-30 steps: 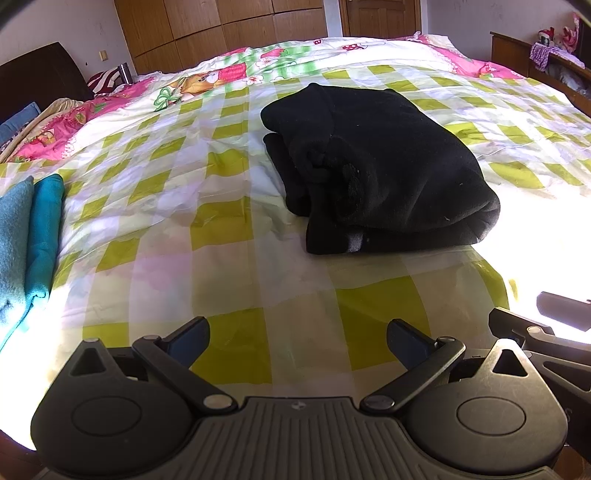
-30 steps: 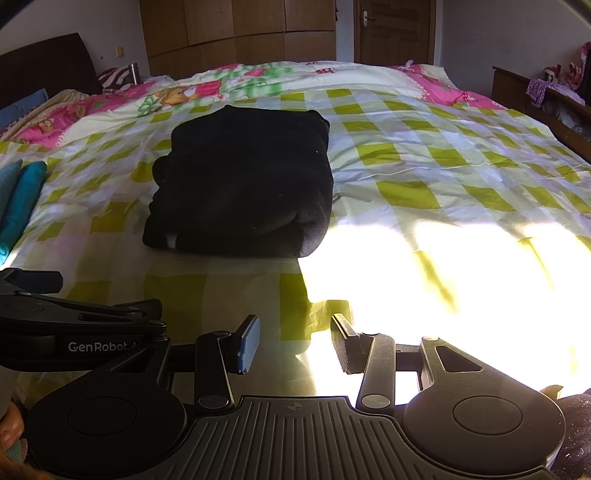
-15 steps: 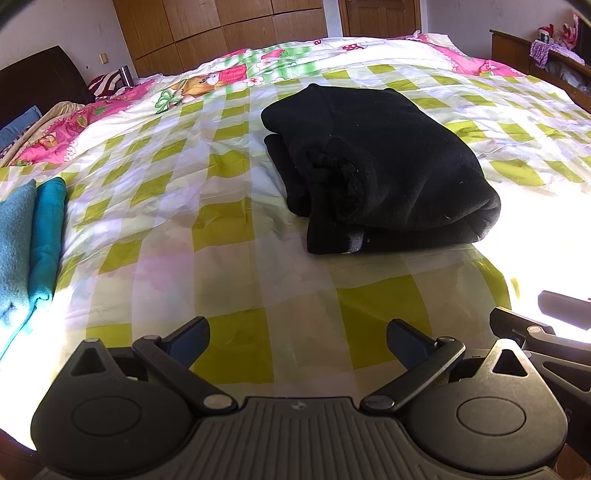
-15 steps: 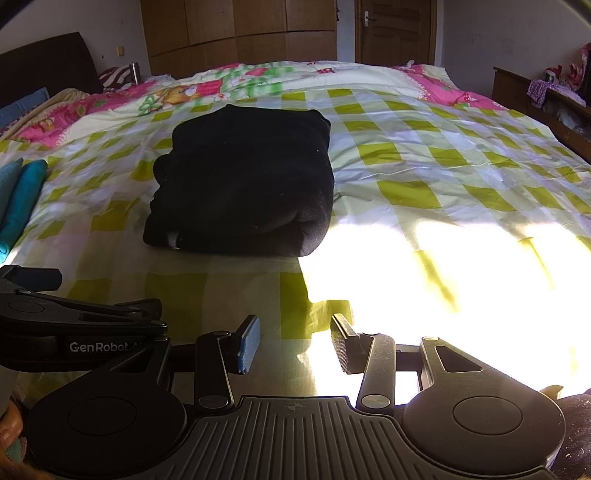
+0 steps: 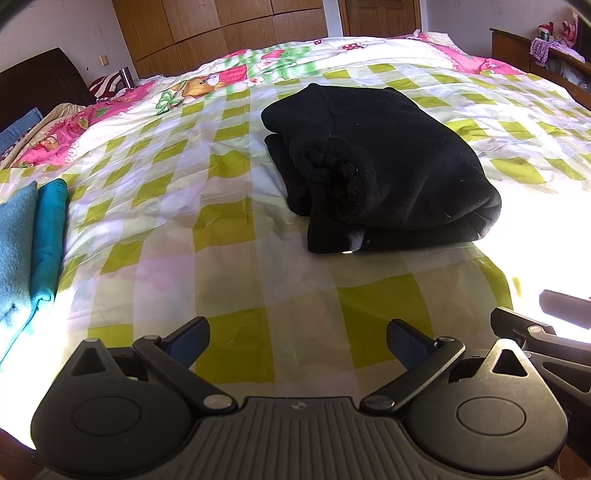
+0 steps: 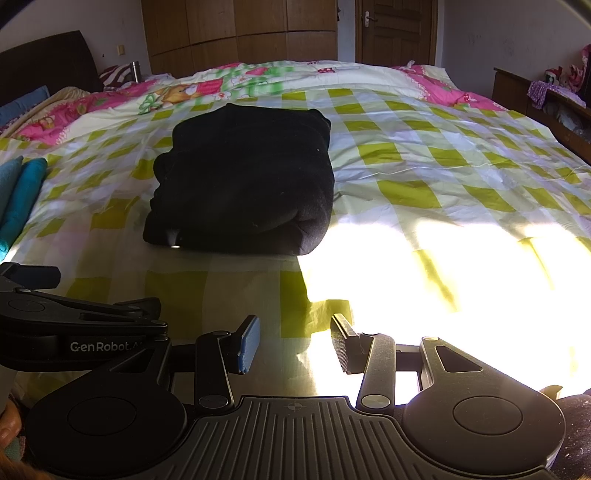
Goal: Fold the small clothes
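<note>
A black fleece garment (image 5: 380, 166) lies folded into a thick bundle on the checked bedspread (image 5: 229, 229), ahead and slightly right in the left wrist view. In the right wrist view the same black garment (image 6: 243, 177) sits ahead and left of centre. My left gripper (image 5: 297, 341) hovers low over the bed's near edge, jaws wide open and empty. My right gripper (image 6: 293, 343) is beside it, open with a narrower gap, holding nothing. Both stand well short of the garment.
Folded teal cloths (image 5: 26, 240) lie at the bed's left edge. Bright sunlight washes the bedspread (image 6: 443, 280) at the near right. A wooden wardrobe (image 6: 240, 29) and door stand behind the bed; a dark wooden shelf (image 6: 546, 107) with clutter runs along the right.
</note>
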The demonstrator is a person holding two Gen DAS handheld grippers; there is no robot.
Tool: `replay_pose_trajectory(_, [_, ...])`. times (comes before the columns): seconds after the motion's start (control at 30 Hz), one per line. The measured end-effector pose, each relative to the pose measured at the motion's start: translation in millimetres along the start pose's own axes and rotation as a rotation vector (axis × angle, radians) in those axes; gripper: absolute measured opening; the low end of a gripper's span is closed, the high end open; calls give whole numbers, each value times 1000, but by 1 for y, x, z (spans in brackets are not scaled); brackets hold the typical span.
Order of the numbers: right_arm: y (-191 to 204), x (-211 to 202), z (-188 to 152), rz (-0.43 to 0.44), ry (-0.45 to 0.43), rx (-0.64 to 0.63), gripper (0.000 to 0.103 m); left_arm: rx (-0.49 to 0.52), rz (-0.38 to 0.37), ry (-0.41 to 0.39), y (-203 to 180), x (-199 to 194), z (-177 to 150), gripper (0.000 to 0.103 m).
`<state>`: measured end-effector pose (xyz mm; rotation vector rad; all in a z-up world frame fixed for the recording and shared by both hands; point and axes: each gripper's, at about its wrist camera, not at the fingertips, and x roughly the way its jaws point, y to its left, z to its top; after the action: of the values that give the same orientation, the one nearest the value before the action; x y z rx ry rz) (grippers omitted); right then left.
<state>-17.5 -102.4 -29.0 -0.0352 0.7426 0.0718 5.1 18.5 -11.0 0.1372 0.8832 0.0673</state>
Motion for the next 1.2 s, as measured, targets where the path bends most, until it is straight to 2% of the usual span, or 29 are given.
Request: replay_pose_trajectory(1.2, [0,1,0,1,1,-9,42,5,13,0,0,-1,-2,103])
